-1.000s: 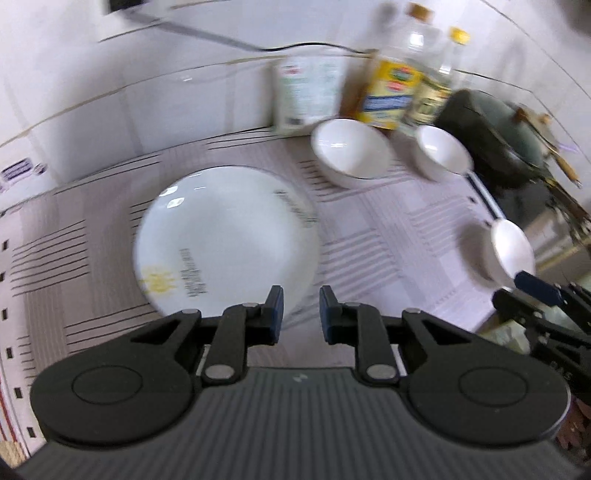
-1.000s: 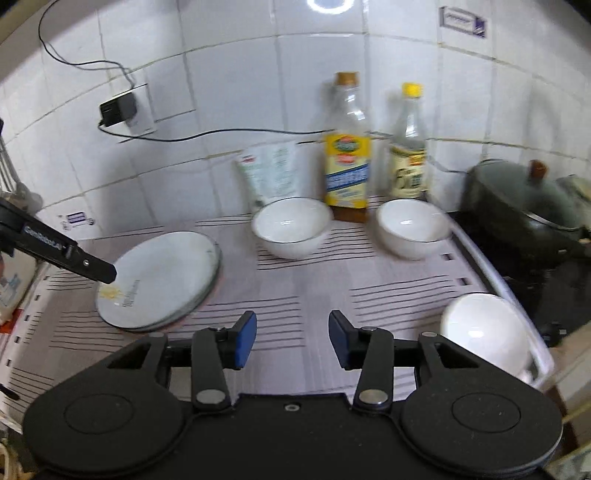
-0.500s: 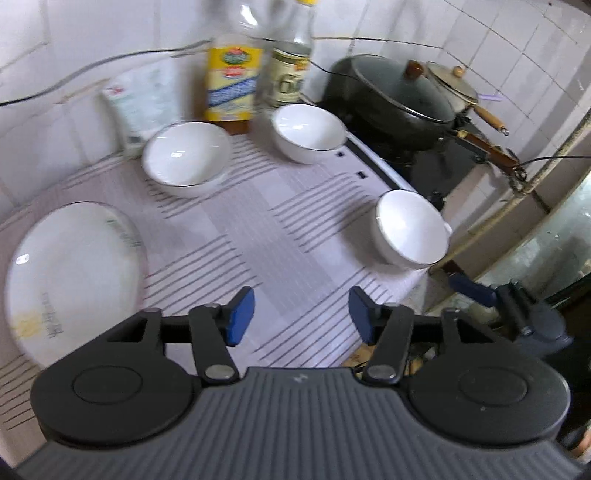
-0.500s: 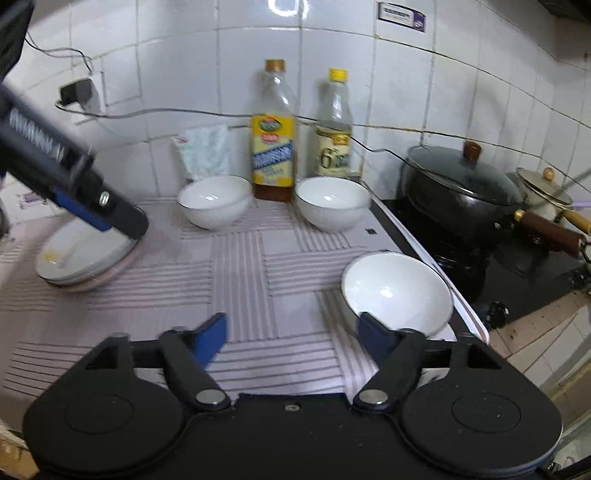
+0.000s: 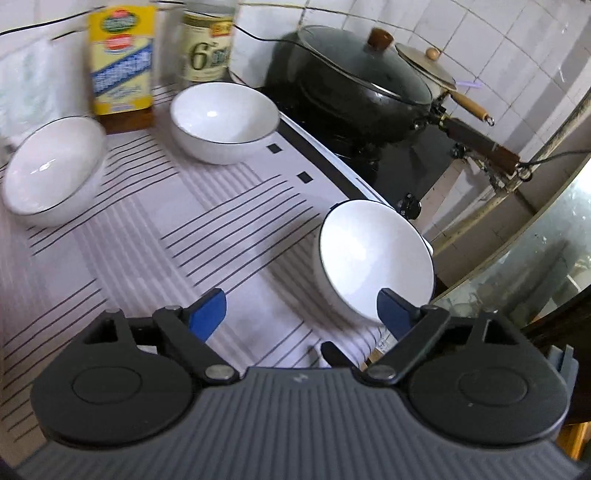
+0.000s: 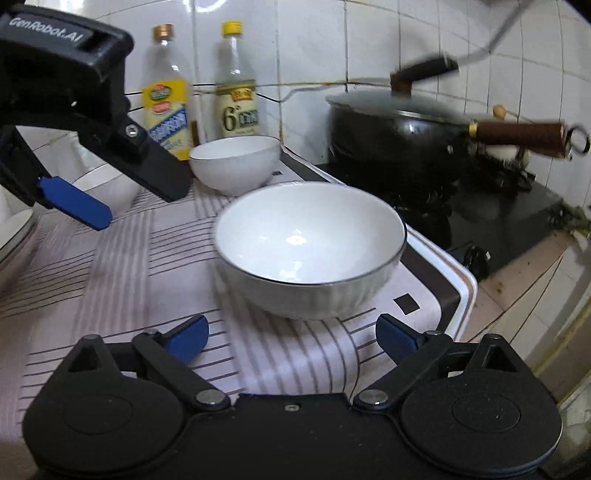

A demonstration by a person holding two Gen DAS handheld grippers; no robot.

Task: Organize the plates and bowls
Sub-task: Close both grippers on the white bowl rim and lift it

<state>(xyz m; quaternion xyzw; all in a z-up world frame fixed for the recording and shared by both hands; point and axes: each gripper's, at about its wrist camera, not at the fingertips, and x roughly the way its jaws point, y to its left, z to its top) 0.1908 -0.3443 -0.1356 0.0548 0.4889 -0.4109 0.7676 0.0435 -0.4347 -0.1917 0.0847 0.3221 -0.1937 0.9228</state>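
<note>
Left bowl largely hidden behind left tongs. Plate cut off at frame edge. Bottle tops cropped and labels blurred.

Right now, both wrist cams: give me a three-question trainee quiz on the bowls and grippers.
1. True or false: the right gripper is clamped on the nearest white bowl.
2. How many white bowls show in the left wrist view?
3. What sits right of the striped mat? A) sink B) black lidded wok on a stove C) fridge

Key:
1. False: jaws open, nothing between them, bowl ahead.
2. Three.
3. B.
</note>
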